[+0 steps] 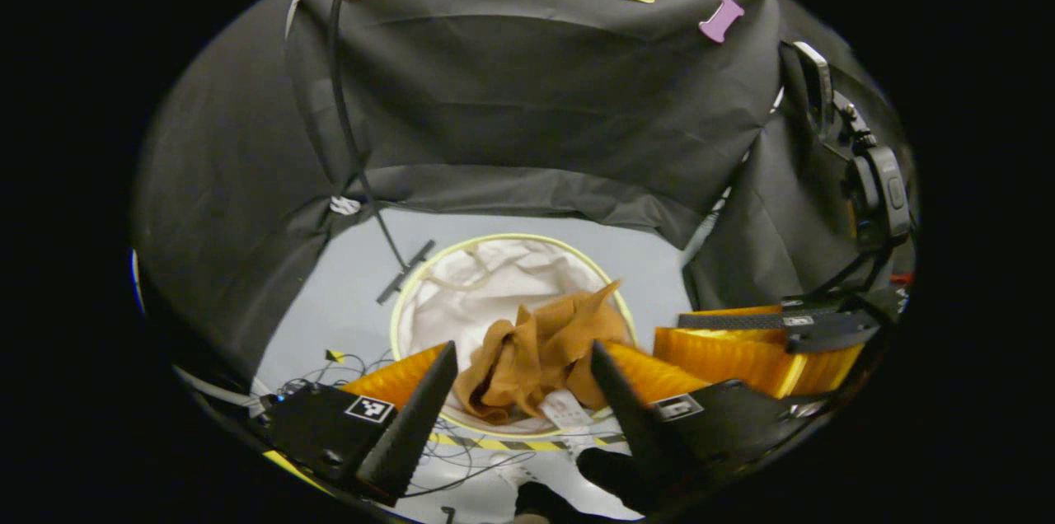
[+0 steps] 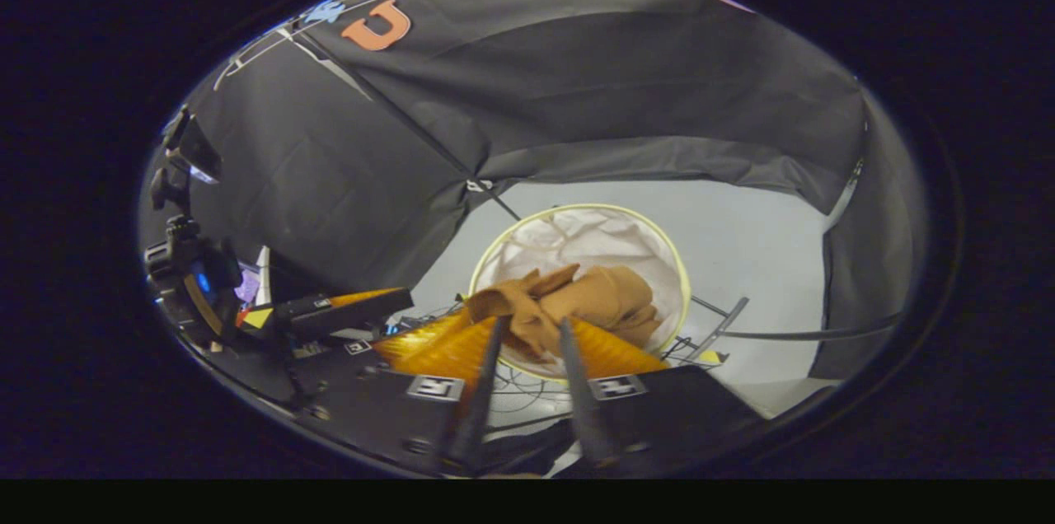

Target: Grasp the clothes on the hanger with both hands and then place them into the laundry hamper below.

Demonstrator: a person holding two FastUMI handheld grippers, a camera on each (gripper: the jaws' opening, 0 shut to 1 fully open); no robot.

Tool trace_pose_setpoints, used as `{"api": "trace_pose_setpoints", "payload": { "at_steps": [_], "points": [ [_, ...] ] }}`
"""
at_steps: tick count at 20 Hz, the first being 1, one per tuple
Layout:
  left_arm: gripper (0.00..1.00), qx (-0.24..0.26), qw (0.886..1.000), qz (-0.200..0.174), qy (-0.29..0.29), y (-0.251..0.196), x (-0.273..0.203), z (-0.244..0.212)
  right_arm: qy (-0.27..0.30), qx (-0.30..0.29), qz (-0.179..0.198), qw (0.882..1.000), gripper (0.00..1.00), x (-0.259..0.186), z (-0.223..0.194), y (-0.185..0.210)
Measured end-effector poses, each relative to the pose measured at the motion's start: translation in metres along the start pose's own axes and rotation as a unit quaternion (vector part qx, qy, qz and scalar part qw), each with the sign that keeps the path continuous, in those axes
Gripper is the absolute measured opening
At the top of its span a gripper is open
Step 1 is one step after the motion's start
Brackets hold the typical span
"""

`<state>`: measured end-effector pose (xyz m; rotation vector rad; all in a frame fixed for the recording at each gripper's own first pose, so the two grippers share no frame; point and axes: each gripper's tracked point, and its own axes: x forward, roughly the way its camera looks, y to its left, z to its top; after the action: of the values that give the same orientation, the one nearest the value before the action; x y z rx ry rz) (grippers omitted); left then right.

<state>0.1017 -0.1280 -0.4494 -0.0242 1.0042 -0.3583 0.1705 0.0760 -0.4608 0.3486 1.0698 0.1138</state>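
Ahead of both spread hand-held grippers, left (image 1: 521, 359) and right (image 2: 527, 325), crumpled tan-brown cloth garment (image 1: 536, 351) lies in the round, white-lined laundry hamper (image 1: 429, 260).

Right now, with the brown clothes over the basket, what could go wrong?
1. The brown clothes drape over the near rim of the hamper, so part could slip outside onto the floor.
2. The right gripper looks nearly closed at the cloth; lifting away could drag fabric back out.
3. Loose cables lie by the hamper's base, where a dangling sleeve or a low gripper might snag.
The left gripper is open.
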Motion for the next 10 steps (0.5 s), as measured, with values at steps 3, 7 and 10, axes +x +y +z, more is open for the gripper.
{"api": "trace_pose_setpoints", "payload": {
  "at_steps": [3, 7, 10],
  "points": [
    [0.97, -0.01, 1.0, 0.01, 0.006, 0.011, -0.001, -0.012, -0.009, -0.005, -0.03, 0.999, 0.88, 0.004, -0.004, -0.017],
    [0.97, -0.021, 1.0, 0.019, 0.008, 0.024, -0.012, -0.02, -0.011, 0.004, -0.048, 0.999, 0.88, 0.0, -0.01, -0.019],
    [0.97, -0.022, 1.0, 0.019, 0.006, 0.031, -0.018, -0.022, -0.01, 0.005, -0.058, 0.998, 0.88, 0.001, -0.015, -0.023]
  ]
}}
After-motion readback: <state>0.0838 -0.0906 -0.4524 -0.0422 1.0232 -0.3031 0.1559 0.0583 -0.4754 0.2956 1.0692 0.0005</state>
